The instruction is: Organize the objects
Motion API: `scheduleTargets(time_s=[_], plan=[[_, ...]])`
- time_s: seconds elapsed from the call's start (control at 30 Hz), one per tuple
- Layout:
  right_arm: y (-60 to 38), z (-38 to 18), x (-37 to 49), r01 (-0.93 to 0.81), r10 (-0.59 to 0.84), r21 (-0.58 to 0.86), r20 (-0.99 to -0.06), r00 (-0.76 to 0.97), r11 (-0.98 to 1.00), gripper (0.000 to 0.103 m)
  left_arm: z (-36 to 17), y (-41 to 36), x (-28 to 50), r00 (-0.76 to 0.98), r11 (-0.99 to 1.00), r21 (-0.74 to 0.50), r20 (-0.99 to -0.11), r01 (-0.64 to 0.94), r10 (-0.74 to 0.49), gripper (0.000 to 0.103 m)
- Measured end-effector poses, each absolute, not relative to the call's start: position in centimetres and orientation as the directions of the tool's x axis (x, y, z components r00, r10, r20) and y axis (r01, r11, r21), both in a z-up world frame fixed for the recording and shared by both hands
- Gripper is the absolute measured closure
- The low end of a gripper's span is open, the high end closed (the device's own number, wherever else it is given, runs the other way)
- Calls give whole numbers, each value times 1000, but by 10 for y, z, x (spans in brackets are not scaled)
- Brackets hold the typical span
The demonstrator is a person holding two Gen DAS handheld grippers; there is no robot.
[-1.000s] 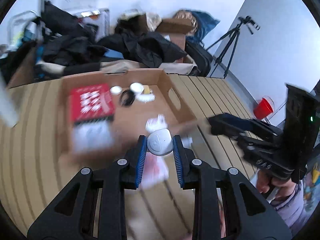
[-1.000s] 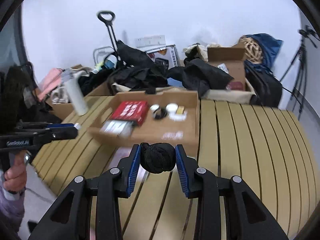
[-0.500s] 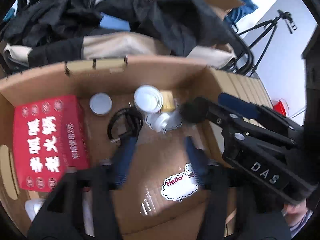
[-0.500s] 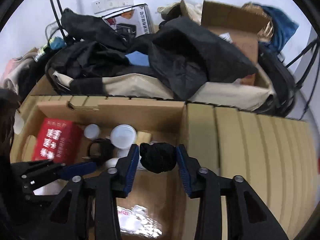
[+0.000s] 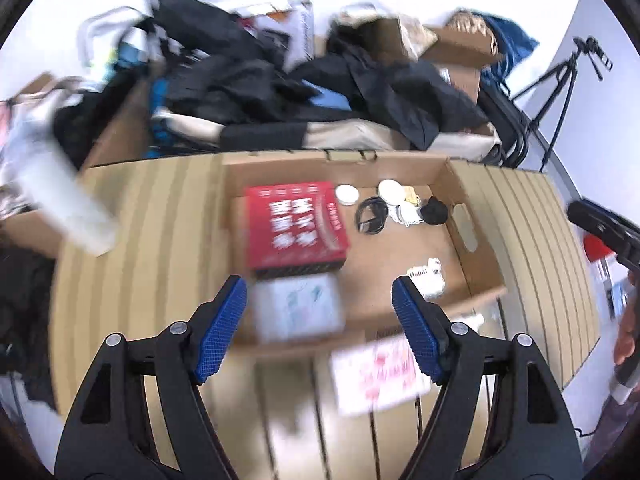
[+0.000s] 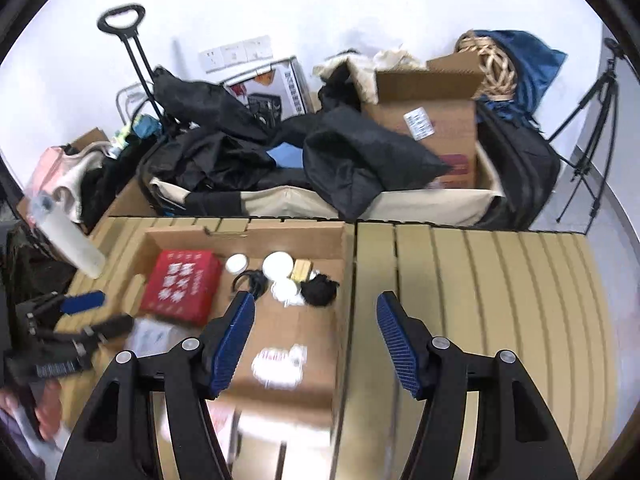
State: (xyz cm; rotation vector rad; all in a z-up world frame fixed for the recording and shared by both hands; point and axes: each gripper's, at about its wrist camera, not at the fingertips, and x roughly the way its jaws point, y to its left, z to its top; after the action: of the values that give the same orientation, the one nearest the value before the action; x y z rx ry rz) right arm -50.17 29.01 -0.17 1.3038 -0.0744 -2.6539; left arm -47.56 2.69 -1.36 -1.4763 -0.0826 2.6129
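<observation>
Both grippers empty now. A second ago the left gripper [image 5: 320, 326] was clamped on a white round puck and the right gripper [image 6: 316, 342] on a black bundle; half a second ago both were low over the box [image 5: 460, 276]

Left view: fingers well apart and opening, nothing between the pads; only blurred box contents show through the gap. Right view: fingers apart and opening, nothing between them

Black bundle [image 6: 319, 291] lies in the box, centre of the right view, just right of the white pucks [image 6: 280, 276]. In the left view the bundle [image 5: 435, 211] sits upper right of centre, near the box's right wall. Which white disc is the released puck: cannot tell, several lie together beside the black cable [image 5: 372, 216]

Red carton [image 5: 296, 226] lies at the box's left half, a pale packet [image 5: 298, 312] just below it in frame, blurred

Reading: two items delivered, both hands free and pulled back from the box. A white card [image 5: 380, 374] lies on the slatted table [image 6: 500, 300] outside the box, lower right of the left view; likely next to be collected
</observation>
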Motion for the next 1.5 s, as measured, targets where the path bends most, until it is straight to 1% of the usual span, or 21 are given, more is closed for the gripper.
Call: scheduleTargets(time_s=[0.1,0.17,0.2,0.23,0.27,0.3,0.37,0.43,0.53,0.63,0.7,0.77,0.87,0.93,1.03,1.13,1.23,1.3,1.33,1.47,1.5], plan=[[302,36,-436,158,-226,163,-764,-605,-974,36,37,18,-403,-620,-994,-28,-780,-102,85,31],[307,58,-385,180,-251,177,-742,-621,-968,35,71,15,-341,-718,-992,20,-692,-124,76,23],[308,66,-362,192,-259,175,-732,-630,-966,35,86,12,-306,-755,-990,31,-651,-139,86,15],[308,74,-337,204,-266,174,-715,-646,-963,33,93,9,-285,-772,-988,29,-628,-150,99,12],[308,80,-309,211,-269,170,-695,-667,-962,24,102,4,-248,-793,-986,14,-597,-164,123,12],[305,84,-270,219,-261,149,-676,-689,-964,19,104,2,-228,-800,-985,8,-584,-171,135,12],[298,84,-224,235,-257,123,-645,-720,-964,19,102,-3,-175,-813,-980,11,-559,-201,161,11],[291,71,-173,241,-251,103,-624,-740,-965,19,90,-7,-134,-818,-980,21,-555,-196,152,2],[277,39,-102,171,-211,124,-573,-792,-977,19,58,-2,-79,-826,-981,32,-545,-191,143,1],[261,9,-73,178,-262,200,-559,-787,-963,19,26,14,-47,-768,-949,-25,-581,-314,270,1],[249,0,-78,200,-268,178,-605,-750,-963,19,22,24,-46,-753,-938,14,-601,-346,269,1],[247,3,-80,190,-253,167,-601,-758,-967,19,25,29,-48,-785,-944,73,-578,-322,224,1],[252,8,-76,198,-279,200,-564,-777,-959,19,26,26,-57,-780,-944,28,-571,-330,256,1],[253,4,-77,188,-263,188,-577,-773,-964,19,19,26,-64,-763,-944,17,-593,-330,256,1],[249,-14,-88,250,-345,238,-631,-695,-939,19,1,32,-71,-726,-936,-2,-631,-351,273,1],[241,-24,-91,267,-342,214,-622,-704,-940,19,-9,38,-84,-703,-922,-8,-644,-387,301,1],[242,-35,-115,244,-289,160,-631,-720,-956,19,-16,34,-119,-686,-923,-46,-655,-383,317,1],[241,-52,-149,277,-297,147,-704,-645,-950,19,-27,29,-158,-672,-933,-87,-671,-349,314,1],[242,-59,-167,305,-327,166,-718,-614,-938,19,-38,26,-187,-649,-940,-121,-694,-320,310,2],[246,-75,-226,324,-400,246,-690,-604,-913,19,-73,25,-264,-605,-937,-198,-721,-289,339,6],[245,-83,-250,328,-412,260,-693,-591,-908,19,-81,26,-281,-599,-937,-205,-726,-281,338,11]])
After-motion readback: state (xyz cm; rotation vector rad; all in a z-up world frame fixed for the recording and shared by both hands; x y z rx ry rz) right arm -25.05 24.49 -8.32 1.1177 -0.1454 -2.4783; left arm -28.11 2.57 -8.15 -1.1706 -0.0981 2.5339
